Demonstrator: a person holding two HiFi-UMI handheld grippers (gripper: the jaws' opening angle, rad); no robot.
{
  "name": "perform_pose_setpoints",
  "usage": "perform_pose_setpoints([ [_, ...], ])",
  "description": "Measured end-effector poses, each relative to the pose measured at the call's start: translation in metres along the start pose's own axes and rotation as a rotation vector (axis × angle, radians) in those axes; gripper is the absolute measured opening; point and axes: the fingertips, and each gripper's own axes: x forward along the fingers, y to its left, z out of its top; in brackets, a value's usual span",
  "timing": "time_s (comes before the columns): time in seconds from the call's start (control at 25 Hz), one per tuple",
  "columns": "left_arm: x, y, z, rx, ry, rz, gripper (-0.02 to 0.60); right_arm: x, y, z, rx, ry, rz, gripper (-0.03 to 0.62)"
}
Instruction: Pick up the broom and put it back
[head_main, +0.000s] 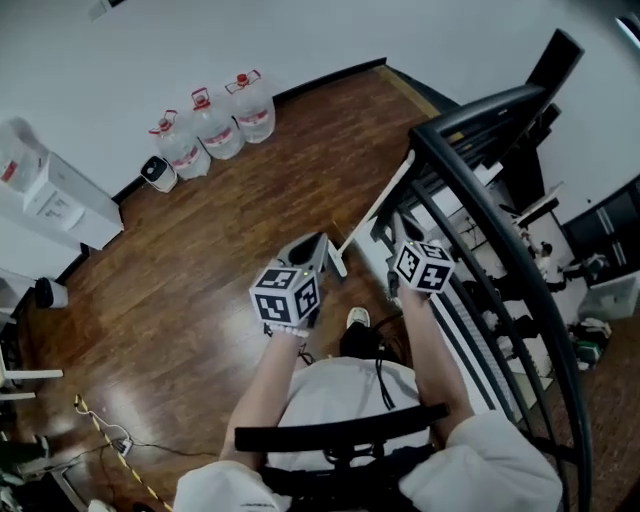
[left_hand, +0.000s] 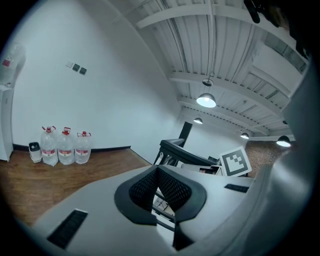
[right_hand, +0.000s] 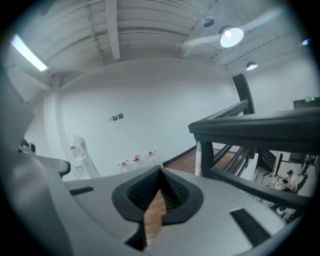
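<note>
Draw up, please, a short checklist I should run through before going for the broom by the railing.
1. Broom located: ok, it leans on the black railing, ahead of both grippers.
2. Left gripper empty: ok, nothing between its jaws.
3. Right gripper empty: ok, nothing between its jaws.
4. Jaws open for a grasp: not ok, both pairs are together.
5. Place where the broom belongs: cannot tell.
</note>
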Motion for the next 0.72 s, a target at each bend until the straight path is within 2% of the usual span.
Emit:
perform_pose_setpoints([
  [0.16,-0.045,-0.016,-0.026,0.002,0.013,-0.045,-0.006,-0.06,0.046,-0.018,-0.012,0.005,0.028,0.003],
  [0.4,-0.089,-0.043,-0.063,-0.046,0.022,-0.102,-0.006,-0.126,0.091,-0.048,-0.039,0.04,0.061,0.003],
  [0.6,-0.105,-0.058,-0.072,-0.044,0.011,-0.118,-0.006,-0.155,0.114,-0.062,-0.085,0.047,0.097,0.003],
  [0.72,-0.11,-0.064,-0.066,-0.016,-0.007,-0.11,-0.006,-0.167,0.122,-0.063,-0.127,0.05,0.129,0.003],
])
